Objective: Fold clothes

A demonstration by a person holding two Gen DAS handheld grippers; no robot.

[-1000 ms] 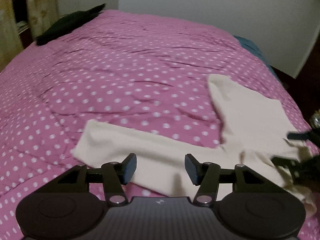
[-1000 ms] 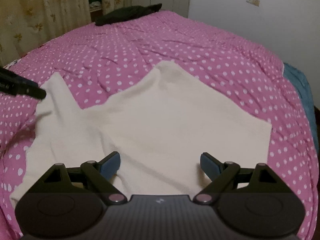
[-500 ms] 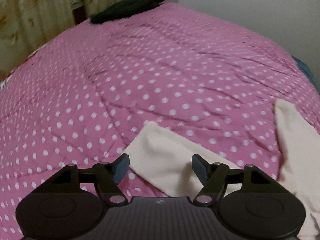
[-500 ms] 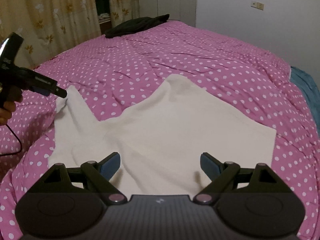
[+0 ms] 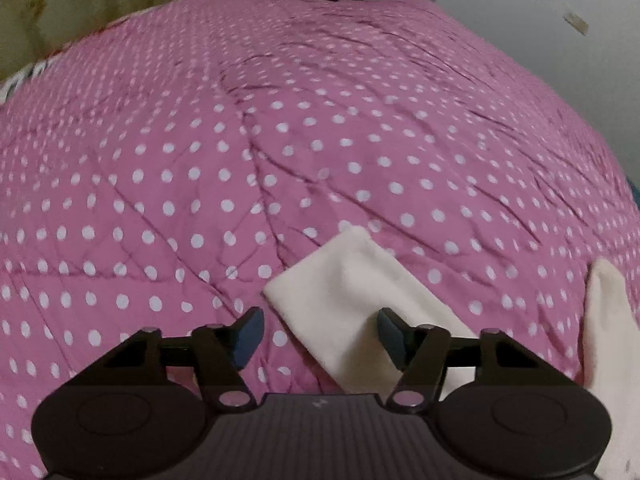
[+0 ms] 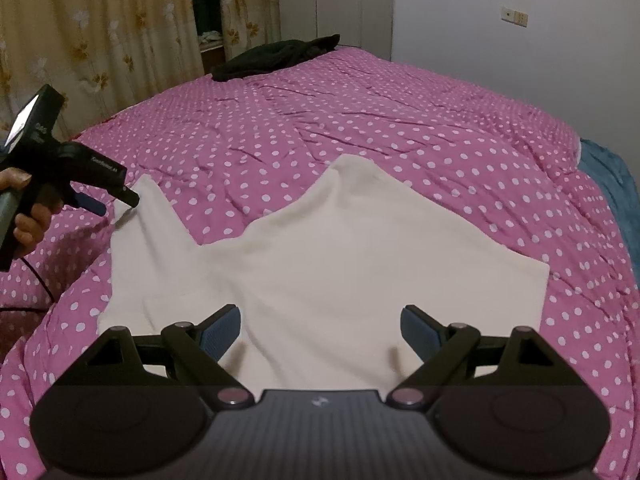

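Observation:
A cream long-sleeved top [image 6: 360, 248] lies spread flat on the pink dotted bedspread [image 6: 400, 120]. Its left sleeve runs out to the left, and the cuff end [image 5: 344, 280] lies below and between the jaws of my left gripper [image 5: 320, 322]. Those jaws are closing, with the pads still clear of the cloth. From the right wrist view, the left gripper [image 6: 114, 204] hangs at the sleeve tip, held by a hand [image 6: 32, 220]. My right gripper [image 6: 320, 324] hovers wide open over the top's near hem, with nothing gripped.
A black garment [image 6: 276, 56] lies at the bed's far end, near floral curtains [image 6: 100, 40]. A blue cloth [image 6: 616, 184] sits off the bed's right edge. A white wall with a socket stands at the right.
The left gripper has swung and rolled toward the sleeve's end, which now sits between its jaws instead of the sleeve's middle. The right gripper has stayed put.

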